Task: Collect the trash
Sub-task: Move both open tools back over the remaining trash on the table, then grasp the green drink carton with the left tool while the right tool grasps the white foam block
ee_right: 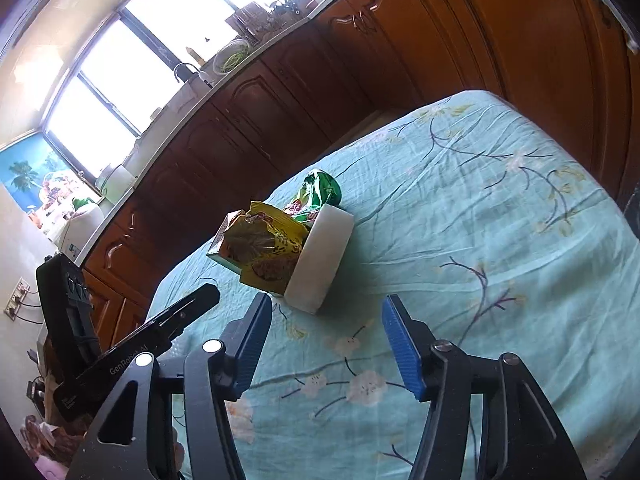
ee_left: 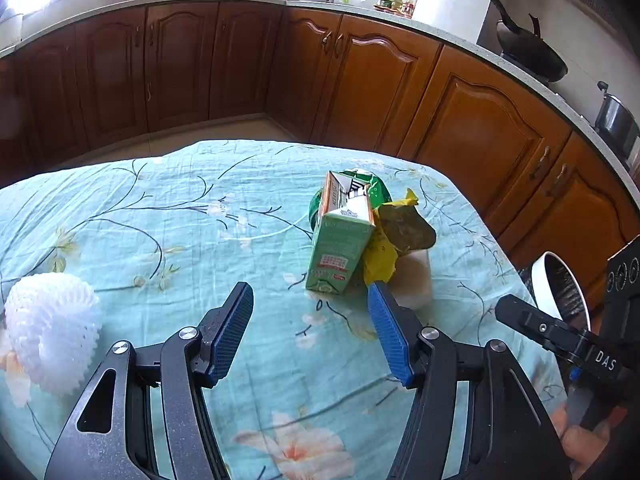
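A heap of trash lies on the teal flowered tablecloth (ee_left: 160, 220): a green drink carton (ee_left: 340, 248), a yellow wrapper (ee_left: 380, 260), a crumpled green bag (ee_left: 376, 188) and a white foam tub (ee_left: 418, 280). My left gripper (ee_left: 310, 300) stands open just short of the carton, nothing between its blue pads. A white foam fruit net (ee_left: 52, 328) lies apart at the left. In the right wrist view my right gripper (ee_right: 326, 312) is open and empty, close before the foam tub (ee_right: 320, 256), with the yellow wrapper (ee_right: 268, 248) and green bag (ee_right: 320, 190) behind it.
A white-rimmed round bin with a dark liner (ee_left: 560, 288) sits beyond the table's right edge. Brown kitchen cabinets (ee_left: 360, 80) run around the far side with a strip of floor between. One finger (ee_right: 180, 316) of the left gripper shows at the left of the right wrist view.
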`<state>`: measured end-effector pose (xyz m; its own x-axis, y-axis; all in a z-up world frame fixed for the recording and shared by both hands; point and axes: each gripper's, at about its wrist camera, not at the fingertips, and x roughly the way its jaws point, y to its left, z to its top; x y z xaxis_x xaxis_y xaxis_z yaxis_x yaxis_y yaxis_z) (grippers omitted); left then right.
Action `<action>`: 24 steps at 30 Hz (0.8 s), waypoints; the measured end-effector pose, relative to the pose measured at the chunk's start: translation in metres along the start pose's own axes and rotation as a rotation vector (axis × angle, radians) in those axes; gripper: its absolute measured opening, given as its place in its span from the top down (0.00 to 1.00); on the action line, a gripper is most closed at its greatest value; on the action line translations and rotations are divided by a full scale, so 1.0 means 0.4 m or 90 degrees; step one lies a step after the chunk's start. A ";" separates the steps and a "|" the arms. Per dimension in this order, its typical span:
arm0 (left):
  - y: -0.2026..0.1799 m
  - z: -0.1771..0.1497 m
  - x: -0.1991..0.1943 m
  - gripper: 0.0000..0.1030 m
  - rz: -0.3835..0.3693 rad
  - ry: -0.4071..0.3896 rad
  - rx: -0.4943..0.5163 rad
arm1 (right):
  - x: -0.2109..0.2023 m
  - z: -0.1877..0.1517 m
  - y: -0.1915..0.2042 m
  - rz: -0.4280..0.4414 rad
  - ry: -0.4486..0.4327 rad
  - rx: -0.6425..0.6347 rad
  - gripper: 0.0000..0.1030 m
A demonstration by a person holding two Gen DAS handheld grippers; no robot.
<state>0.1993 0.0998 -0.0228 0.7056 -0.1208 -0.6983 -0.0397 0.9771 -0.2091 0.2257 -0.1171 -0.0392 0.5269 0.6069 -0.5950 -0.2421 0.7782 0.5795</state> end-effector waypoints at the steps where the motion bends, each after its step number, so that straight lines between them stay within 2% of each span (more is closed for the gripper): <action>1: 0.000 0.007 0.010 0.41 0.001 0.002 0.003 | 0.013 0.006 0.000 0.004 0.004 0.004 0.44; 7: 0.002 0.034 0.055 0.41 -0.022 0.018 0.003 | 0.091 0.037 -0.024 0.020 0.034 0.032 0.46; 11: -0.010 0.046 0.075 0.41 -0.020 0.020 0.008 | 0.143 0.048 -0.043 0.034 0.059 0.051 0.49; 12: -0.011 0.051 0.084 0.41 -0.020 0.022 0.009 | 0.152 0.049 -0.043 0.038 0.063 0.055 0.51; 15: -0.015 0.060 0.108 0.41 -0.018 0.023 0.013 | 0.158 0.046 -0.048 0.055 0.065 0.058 0.70; 17: -0.017 0.063 0.121 0.42 -0.015 0.023 0.017 | 0.146 0.043 -0.046 0.054 0.061 0.051 0.70; 19: -0.020 0.066 0.132 0.57 -0.016 0.024 0.022 | 0.126 0.039 -0.048 0.045 0.054 0.044 0.71; 20: -0.021 0.071 0.141 0.70 -0.022 0.030 0.024 | 0.113 0.037 -0.053 0.042 0.050 0.042 0.71; 24: -0.034 0.067 0.139 0.70 -0.029 0.027 0.035 | 0.054 0.028 -0.086 0.030 0.033 0.044 0.71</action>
<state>0.2579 0.0847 -0.0404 0.6749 -0.1708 -0.7179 0.0313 0.9786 -0.2034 0.2545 -0.1325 -0.0657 0.4734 0.6517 -0.5926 -0.2080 0.7365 0.6437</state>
